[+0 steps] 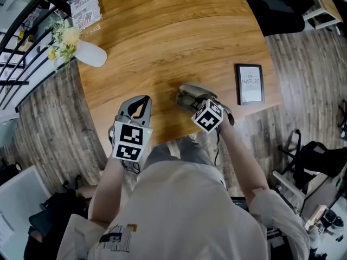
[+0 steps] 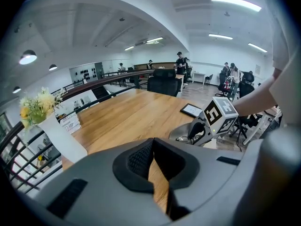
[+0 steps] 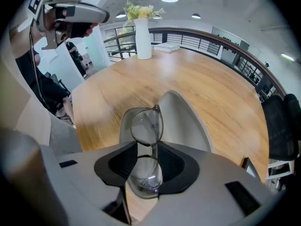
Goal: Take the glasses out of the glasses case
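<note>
On the round wooden table (image 1: 162,37), near its front edge, a grey glasses case (image 1: 191,89) lies open. My right gripper (image 1: 190,101) points steeply down at it. In the right gripper view the clear-lensed glasses (image 3: 146,125) stand on end, one lens above the open case (image 3: 186,119), the other between the jaws. My right gripper (image 3: 147,146) is shut on the glasses at the bridge. My left gripper (image 1: 142,102) hovers over the table edge to the left of the case, shut and empty; its tips (image 2: 153,142) meet. The left gripper view shows the case (image 2: 184,133) at the right.
A white vase with yellow flowers (image 1: 87,52) stands at the table's left edge, a printed booklet (image 1: 85,8) behind it. A black picture frame (image 1: 249,84) lies at the right edge. A railing (image 1: 21,31) runs past the table on the left. Several people stand far off (image 2: 181,62).
</note>
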{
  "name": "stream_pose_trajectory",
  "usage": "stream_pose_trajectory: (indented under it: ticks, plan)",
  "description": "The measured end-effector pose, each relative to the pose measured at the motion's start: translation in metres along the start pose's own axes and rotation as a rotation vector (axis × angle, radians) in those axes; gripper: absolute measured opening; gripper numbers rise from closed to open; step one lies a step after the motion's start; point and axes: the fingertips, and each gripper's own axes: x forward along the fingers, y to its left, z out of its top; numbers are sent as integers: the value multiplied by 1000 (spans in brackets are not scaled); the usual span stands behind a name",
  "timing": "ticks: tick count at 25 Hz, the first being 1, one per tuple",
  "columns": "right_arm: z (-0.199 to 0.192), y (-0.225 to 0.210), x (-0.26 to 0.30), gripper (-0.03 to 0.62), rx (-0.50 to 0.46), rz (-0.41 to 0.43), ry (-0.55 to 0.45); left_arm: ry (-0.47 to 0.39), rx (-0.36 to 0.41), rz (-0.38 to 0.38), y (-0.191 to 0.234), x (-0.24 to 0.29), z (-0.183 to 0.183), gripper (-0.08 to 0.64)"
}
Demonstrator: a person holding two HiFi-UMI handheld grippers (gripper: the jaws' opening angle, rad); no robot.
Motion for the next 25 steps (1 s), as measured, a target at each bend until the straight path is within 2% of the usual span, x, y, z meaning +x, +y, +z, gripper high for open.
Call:
stream_pose_trajectory:
  ticks: [6, 11, 14, 20, 25]
  plan:
    - [16, -13, -34, 150, 78, -46, -95, -16, 7, 18, 4, -9, 3, 17]
    - [38, -32, -77, 147, 204, -98, -250, -44, 16, 36, 9, -18, 13, 17]
    - [52, -45, -109, 147, 244, -134, -341, -71, 23, 50, 13, -26, 23, 17]
    - [96, -60, -196, 147, 229, -252, -538, -145, 52, 103, 28, -51, 55, 17]
    - [139, -56, -289, 147, 178, -376, -771, -233, 98, 211, 61, -84, 94, 17]
